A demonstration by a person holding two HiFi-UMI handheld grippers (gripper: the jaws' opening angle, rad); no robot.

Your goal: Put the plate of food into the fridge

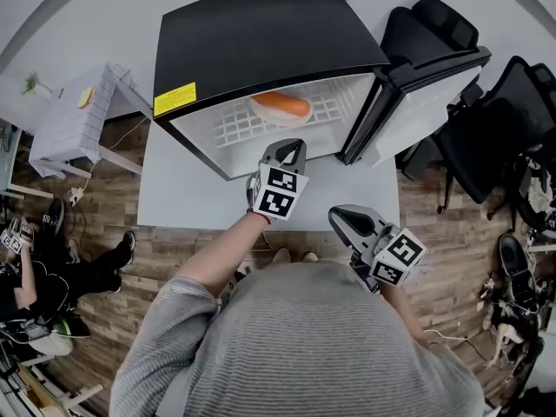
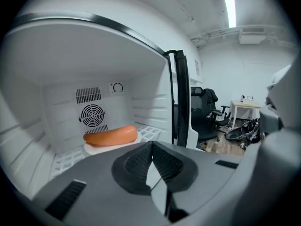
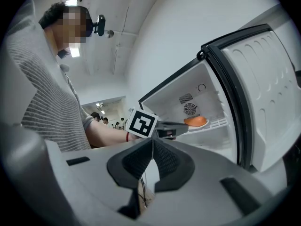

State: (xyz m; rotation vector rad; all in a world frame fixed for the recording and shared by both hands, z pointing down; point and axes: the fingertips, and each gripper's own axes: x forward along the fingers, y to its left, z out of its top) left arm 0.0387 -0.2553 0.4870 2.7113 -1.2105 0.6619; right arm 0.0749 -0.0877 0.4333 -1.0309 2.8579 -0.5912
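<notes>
resting on the white grid shelf inside the small black-topped fridge, the plate carries one long orange piece of food, shaped like a sausage and lying lengthwise across it. plate and food sit toward the far part of the shelf, just in front of the round fan grille on the back wall. the fridge door stands wide open, swung out to the right, with its white inner side showing. the fridge stands on a pale table, and a yellow label is stuck on its front upper edge at the left

the left gripper is held just in front of the fridge opening, on the near side of the plate and apart from it, pointing in toward the shelf. its own view shows its jaws closed together, ribbed pads meeting, with nothing between them. the right gripper is nearer to the person and to the right, over the near edge of the table, well apart from the plate. its jaws are likewise pressed together and empty

black office chairs stand on the wooden floor to the right of the fridge
</notes>
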